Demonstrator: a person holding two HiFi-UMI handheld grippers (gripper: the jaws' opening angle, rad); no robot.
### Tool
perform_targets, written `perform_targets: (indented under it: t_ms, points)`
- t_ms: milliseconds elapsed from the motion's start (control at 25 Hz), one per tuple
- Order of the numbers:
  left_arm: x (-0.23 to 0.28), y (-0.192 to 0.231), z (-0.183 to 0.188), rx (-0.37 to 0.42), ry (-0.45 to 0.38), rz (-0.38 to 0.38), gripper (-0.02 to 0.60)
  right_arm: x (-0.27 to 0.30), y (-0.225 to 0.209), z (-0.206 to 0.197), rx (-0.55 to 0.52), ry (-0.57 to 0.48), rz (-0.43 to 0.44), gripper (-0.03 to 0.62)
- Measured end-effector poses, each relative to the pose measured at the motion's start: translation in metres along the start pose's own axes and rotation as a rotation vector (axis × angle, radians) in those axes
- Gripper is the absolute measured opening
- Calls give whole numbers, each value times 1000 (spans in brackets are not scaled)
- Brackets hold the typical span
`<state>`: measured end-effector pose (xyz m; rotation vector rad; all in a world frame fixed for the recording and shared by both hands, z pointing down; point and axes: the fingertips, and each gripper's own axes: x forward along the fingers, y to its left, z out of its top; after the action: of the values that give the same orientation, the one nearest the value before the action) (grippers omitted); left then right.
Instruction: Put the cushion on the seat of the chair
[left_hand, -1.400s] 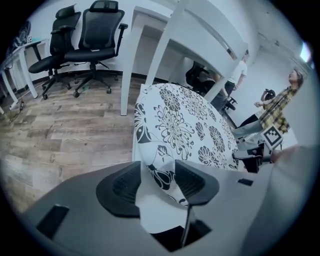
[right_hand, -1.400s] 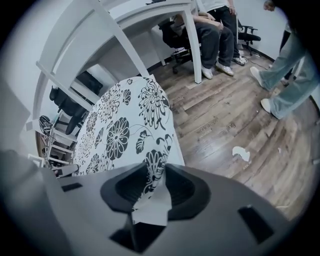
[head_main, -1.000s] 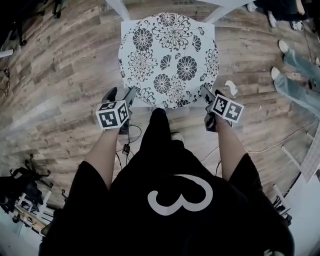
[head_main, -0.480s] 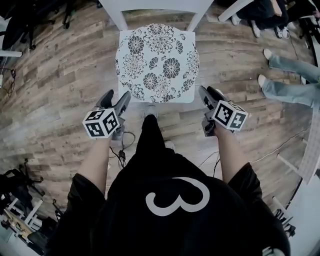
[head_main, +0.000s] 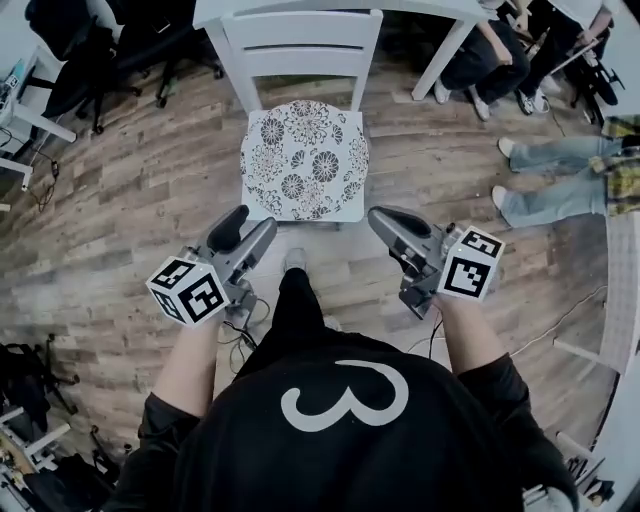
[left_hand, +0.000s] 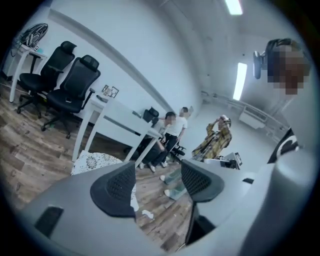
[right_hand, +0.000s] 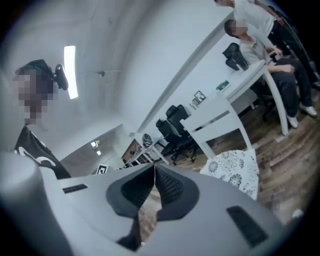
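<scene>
The cushion (head_main: 305, 160) lies on the chair (head_main: 300, 45) seat at 12 o'clock — loose, so a knock may slide it off. On the left gripper (head_main: 250, 222) the jaws gape empty; on the right gripper (head_main: 380, 215) they have just closed on nothing.

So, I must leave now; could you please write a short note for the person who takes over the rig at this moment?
Left gripper: open, empty, in front of the chair and apart from it.
Right gripper: jaws have just closed with nothing between them; also apart from the chair.
Cushion: lies flat on the seat of the white chair.
Done: the cushion is placed and neither gripper touches it.
Left: apparently nothing; perhaps check that it sits centred.
</scene>
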<state>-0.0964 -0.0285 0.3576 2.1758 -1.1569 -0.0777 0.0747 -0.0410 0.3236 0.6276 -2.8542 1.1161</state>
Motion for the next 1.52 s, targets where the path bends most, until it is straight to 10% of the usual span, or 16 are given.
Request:
perform_targets:
  t_ms: [360,1520]
  points:
    - [-69,-180,37,256,-49,-264,20,-54,160,13,-354,83,207,9]
    - [-112,-259,19,363,-58,-342,14,-86,203,-10,-338,37,232,6]
